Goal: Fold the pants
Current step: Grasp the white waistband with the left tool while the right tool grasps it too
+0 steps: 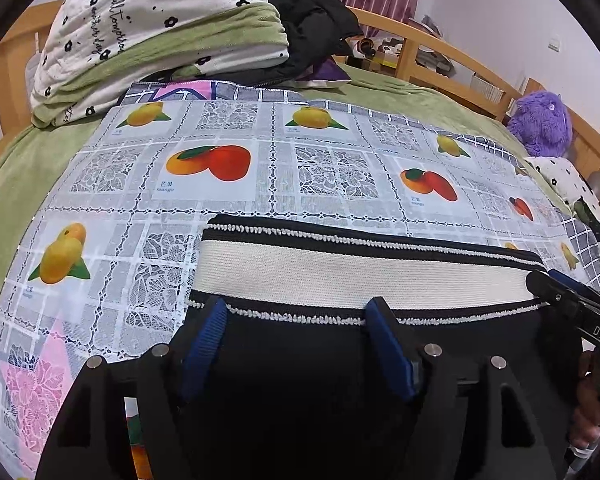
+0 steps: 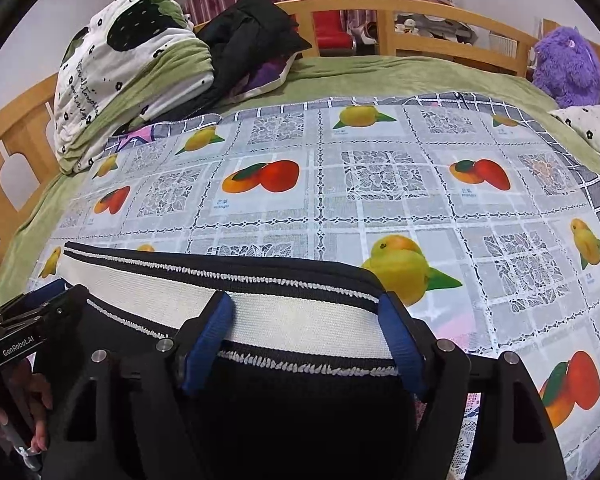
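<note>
Left gripper (image 1: 296, 308): jaws spread, pinching nothing, tips at the waistband (image 1: 340, 270).
Right gripper (image 2: 306, 306): spread too, empty.
Pants (image 1: 300, 380): black, beneath both, on the fruit-print cloth (image 2: 340, 200).

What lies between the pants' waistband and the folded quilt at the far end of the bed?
Only the fruit-print cloth; nothing sits on it between waistband and quilt. Both wrist views show this.

Between the tongs' blue ribbed fingers (image 1: 206, 344), matt black knit pants (image 1: 300, 380) are seen, banded with ribbed cream elastic. Beyond the tongs, a glossy lace-patterned plastic tablecloth (image 1: 332, 176) is laid over green fleece bedding (image 1: 12, 184); the bed frame (image 2: 380, 6) is smooth varnished wood.
</note>
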Demonstrator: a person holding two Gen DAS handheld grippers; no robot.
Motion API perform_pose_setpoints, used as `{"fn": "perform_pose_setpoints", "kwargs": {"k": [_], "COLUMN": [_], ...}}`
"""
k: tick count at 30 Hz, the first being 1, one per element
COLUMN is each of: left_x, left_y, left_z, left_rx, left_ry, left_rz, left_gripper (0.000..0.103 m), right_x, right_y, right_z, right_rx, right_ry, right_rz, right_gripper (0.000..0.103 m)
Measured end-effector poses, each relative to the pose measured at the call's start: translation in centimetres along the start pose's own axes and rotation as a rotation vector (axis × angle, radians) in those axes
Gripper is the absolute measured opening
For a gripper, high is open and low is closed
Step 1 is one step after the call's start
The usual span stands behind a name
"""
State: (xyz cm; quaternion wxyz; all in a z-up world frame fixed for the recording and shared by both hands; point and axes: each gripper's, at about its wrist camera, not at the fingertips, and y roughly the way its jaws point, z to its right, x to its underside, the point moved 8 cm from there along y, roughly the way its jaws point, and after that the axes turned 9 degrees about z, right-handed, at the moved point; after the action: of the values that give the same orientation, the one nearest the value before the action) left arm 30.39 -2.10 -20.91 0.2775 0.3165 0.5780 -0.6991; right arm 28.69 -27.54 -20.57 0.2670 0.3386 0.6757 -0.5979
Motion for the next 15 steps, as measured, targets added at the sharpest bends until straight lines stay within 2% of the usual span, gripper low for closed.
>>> {"fn": "perform_pose_setpoints", "kwargs": {"k": [15], "left_x": [-0.51], "left_y": [-0.36], "left_z": [-0.47], "left_rx": [0.016], "left_ry": [-0.020], "left_rz": [0.005], "left_gripper": [0.073], "right_x": [0.05], "right_y": [-0.23], "right_z": [-0.06], "right_rx": [0.004], "right_ry": [-0.001], "right_rz": [0.002], "right_gripper": [0.081]}}
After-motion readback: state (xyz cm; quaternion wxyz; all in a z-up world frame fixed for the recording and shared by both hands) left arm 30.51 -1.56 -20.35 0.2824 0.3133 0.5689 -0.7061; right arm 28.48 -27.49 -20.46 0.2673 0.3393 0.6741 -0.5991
